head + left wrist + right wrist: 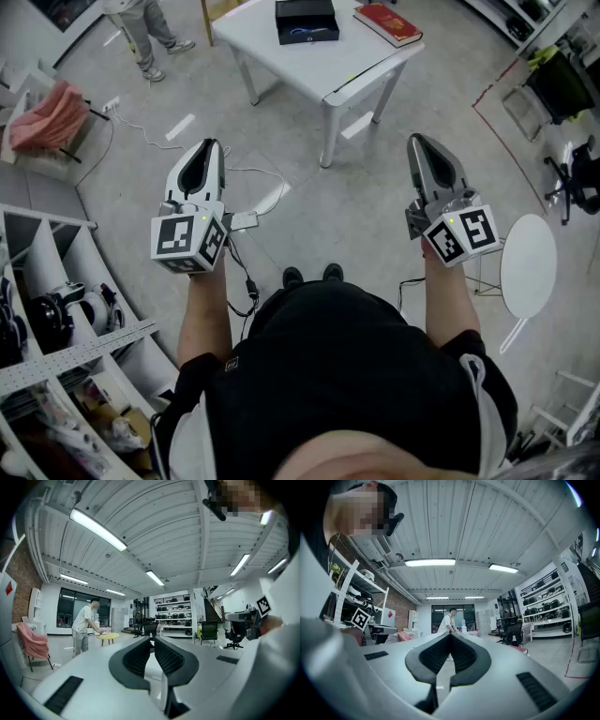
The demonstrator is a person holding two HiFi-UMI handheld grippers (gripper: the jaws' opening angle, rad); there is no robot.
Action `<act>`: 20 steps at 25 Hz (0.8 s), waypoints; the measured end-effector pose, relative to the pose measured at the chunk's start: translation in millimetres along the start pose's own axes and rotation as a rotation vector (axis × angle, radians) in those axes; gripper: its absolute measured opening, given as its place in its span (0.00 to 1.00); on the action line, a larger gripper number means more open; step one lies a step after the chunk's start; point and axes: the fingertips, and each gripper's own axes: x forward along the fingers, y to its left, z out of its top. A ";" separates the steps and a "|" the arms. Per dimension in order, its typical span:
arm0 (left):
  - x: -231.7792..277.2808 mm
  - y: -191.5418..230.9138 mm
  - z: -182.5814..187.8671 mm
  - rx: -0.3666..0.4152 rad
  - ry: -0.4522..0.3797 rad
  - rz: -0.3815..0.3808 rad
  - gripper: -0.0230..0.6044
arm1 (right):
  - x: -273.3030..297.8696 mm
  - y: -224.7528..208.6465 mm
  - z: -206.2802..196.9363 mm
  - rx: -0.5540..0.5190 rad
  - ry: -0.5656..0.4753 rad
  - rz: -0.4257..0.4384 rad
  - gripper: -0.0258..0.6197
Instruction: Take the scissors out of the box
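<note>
A grey floor (375, 202) spreads under a white square desk (309, 70), which stands well ahead of the person holding the tools. The left gripper (210, 146) and the right gripper (417, 142) are held level and well apart, both short of the desk. The left gripper's jaws meet at their tips with nothing between them, and the right gripper's jaws are pressed together and empty too. On the desk sits an open black rectangular box (323, 13), with a red hardcover book (387, 24) just beside it. The scissors (302, 35), seen only as small blue loops, lie inside the box.
</note>
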 end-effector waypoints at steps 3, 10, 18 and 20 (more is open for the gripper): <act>1.5 -3.2 0.3 -0.012 -0.009 0.001 0.10 | -1.0 -2.8 -0.6 0.000 0.000 0.002 0.08; 4.4 -15.3 4.4 -0.006 -0.010 -0.004 0.10 | -10.8 -13.8 0.1 0.017 -0.018 -0.003 0.08; -0.4 -44.2 7.3 -0.004 -0.009 0.010 0.10 | -38.4 -22.5 6.7 -0.019 -0.034 0.050 0.08; -1.9 -54.4 7.4 -0.009 -0.007 0.013 0.10 | -46.5 -26.2 7.8 -0.012 -0.035 0.057 0.08</act>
